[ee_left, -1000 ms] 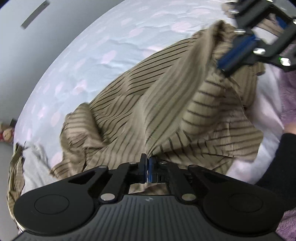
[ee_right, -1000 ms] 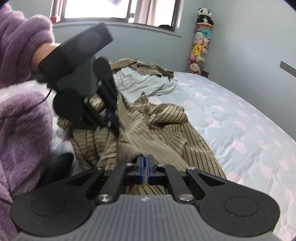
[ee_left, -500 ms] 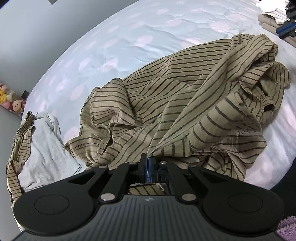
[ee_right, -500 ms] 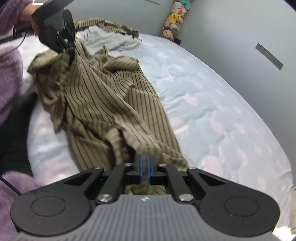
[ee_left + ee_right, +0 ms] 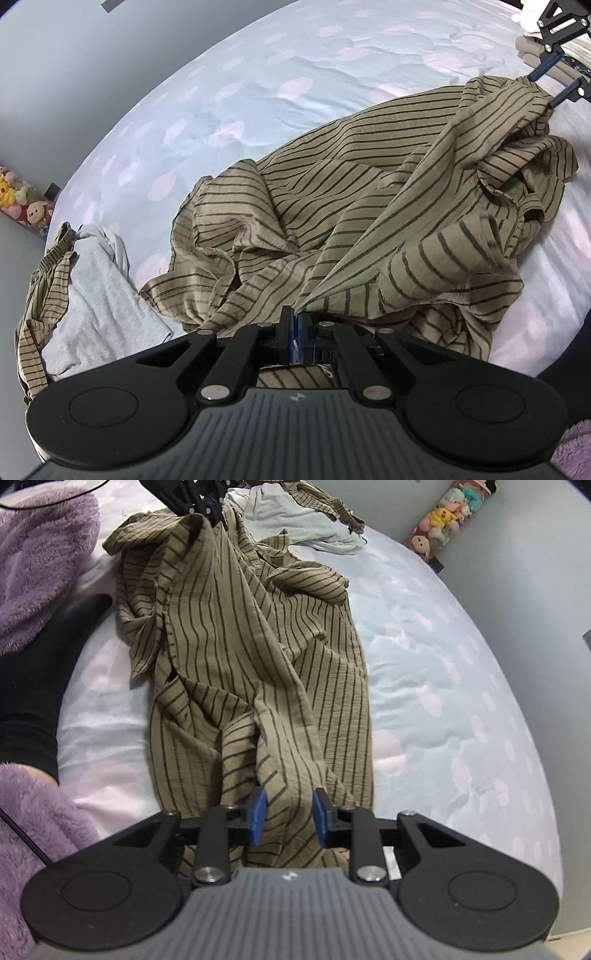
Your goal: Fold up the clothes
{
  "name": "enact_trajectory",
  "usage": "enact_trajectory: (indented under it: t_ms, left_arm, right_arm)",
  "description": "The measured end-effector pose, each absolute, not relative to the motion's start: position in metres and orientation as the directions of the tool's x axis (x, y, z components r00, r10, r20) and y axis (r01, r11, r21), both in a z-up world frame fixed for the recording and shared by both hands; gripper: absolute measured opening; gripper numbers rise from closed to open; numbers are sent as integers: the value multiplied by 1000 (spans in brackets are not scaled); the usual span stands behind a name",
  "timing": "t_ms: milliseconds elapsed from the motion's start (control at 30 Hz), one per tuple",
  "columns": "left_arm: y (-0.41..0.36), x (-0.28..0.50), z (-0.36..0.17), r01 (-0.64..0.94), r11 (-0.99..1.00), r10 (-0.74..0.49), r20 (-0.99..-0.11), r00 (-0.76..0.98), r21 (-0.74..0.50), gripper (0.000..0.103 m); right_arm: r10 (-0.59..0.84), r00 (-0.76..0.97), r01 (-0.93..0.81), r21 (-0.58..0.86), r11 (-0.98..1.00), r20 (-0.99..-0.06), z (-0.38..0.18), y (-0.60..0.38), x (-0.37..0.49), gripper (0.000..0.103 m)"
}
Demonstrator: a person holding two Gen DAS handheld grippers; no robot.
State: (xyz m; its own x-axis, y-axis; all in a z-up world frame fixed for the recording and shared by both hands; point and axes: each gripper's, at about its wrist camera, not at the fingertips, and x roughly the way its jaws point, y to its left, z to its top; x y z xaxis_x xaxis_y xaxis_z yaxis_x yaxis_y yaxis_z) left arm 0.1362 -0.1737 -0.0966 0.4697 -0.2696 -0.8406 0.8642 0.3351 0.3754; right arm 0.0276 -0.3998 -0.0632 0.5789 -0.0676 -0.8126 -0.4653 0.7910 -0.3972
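A tan shirt with dark stripes (image 5: 351,206) lies rumpled on the pale dotted bed (image 5: 258,92). My left gripper (image 5: 295,325) is shut on one edge of it, and a taut fold runs from there to the far right. At that end my right gripper (image 5: 550,86) stands with its fingers apart beside the shirt's corner. In the right wrist view the shirt (image 5: 236,635) stretches away to the left gripper (image 5: 207,506) at the top. The right gripper (image 5: 288,814) is opening; cloth lies loose between its blue pads (image 5: 258,812).
A pale grey garment (image 5: 103,280) and another striped piece (image 5: 44,280) lie at the bed's end. Folded clothes (image 5: 532,48) are stacked at the far right. Plush toys (image 5: 439,524) stand by the wall. A purple fleece sleeve (image 5: 40,554) and a dark sleeve (image 5: 33,672) are at the left.
The two grippers have drawn apart, pulling the shirt out lengthwise over the bed. The right gripper's pads, shut on cloth before, now stand apart. The left grip has not changed.
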Motion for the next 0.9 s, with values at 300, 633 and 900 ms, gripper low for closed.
enact_trajectory:
  t_ms: [300, 633, 900]
  left_arm:
    - [-161, 147, -96, 851, 370, -255, -841, 478, 372, 0]
    - [-161, 147, -93, 847, 373, -245, -840, 483, 378, 0]
    - [-166, 143, -89, 840, 371, -239, -833, 498, 396, 0]
  right_arm:
    - [-79, 484, -492, -345, 799, -872, -97, -415, 29, 29]
    - [-95, 481, -523, -372, 767, -872, -120, -409, 19, 27]
    - [-138, 493, -512, -414, 753, -859, -141, -407, 16, 15]
